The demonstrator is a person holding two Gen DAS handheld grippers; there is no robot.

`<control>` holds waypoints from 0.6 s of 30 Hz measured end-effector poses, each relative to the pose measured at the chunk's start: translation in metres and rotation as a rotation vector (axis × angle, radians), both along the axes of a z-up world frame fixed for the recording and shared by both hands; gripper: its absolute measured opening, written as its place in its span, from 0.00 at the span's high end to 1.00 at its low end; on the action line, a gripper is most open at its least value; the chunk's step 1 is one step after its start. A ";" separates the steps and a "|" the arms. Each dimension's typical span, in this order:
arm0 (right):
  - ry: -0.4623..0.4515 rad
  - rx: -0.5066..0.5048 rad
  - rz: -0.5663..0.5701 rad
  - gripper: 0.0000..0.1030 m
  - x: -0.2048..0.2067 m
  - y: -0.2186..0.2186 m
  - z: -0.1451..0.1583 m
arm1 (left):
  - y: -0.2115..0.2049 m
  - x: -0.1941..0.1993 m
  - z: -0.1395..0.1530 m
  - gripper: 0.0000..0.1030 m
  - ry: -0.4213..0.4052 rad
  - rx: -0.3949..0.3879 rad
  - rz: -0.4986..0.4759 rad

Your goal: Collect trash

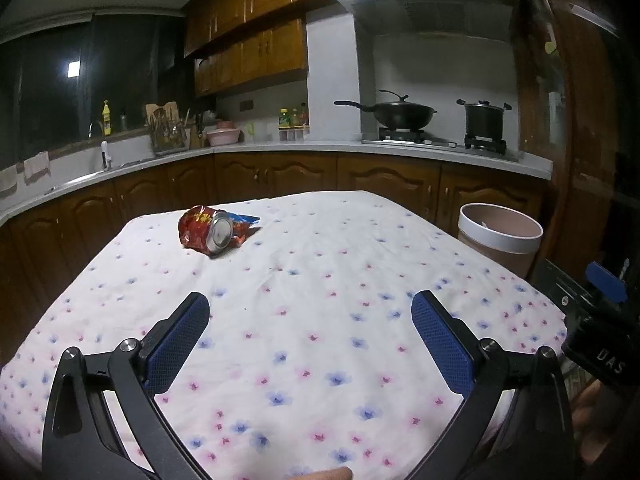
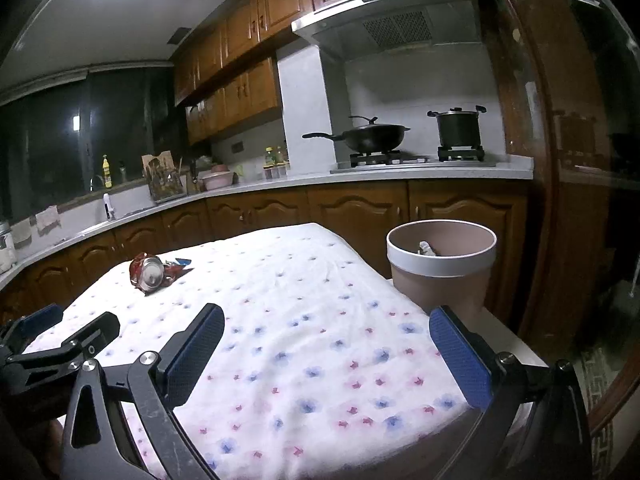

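On the table's floral cloth [image 1: 320, 320], toward its far left corner: one crushed drink can [image 1: 218, 236], silver end facing the cameras, lying on a crumpled red snack wrapper [image 1: 196, 224] and touching it; a blue-edged scrap of wrapper [image 1: 246, 219] shows just behind. The same pile appears in the right wrist view, can [image 2: 151, 274] on wrapper [image 2: 138, 268].

Beside the table's far right edge: one waste bin [image 1: 500, 240], pinkish body with white rim band, upright, open-topped. The right wrist view shows the bin [image 2: 440, 276] with a pale crumpled item [image 2: 426, 249] inside, kind not discernible.

Left gripper [image 1: 310, 312]: above the near part of the table, blue-padded jaws spread wide, nothing between them, well apart from the can.

Right gripper [image 2: 326, 326]: over the table's near right portion, jaws likewise spread, grasping nothing; the bin stands just beyond its right finger.

Background: wooden cabinets, pale countertop [image 1: 320, 146], a black wok [image 1: 404, 114] and a black pot [image 1: 484, 118] on the stove, range hood above, dark window at left.
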State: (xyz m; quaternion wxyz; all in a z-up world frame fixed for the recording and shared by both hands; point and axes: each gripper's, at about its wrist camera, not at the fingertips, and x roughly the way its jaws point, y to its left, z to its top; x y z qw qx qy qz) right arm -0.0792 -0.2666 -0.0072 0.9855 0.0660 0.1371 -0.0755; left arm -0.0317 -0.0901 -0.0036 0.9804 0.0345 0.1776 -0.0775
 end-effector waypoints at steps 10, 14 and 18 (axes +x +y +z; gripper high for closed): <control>0.003 0.007 0.001 0.00 -0.002 0.001 -0.002 | -0.001 0.000 0.000 0.00 0.013 0.004 -0.007; 0.002 0.009 0.001 0.00 -0.002 0.001 -0.001 | -0.002 -0.001 0.000 0.00 0.008 0.009 -0.012; 0.001 0.010 -0.001 0.00 -0.002 0.001 -0.001 | -0.002 0.000 -0.001 0.00 0.012 0.011 -0.012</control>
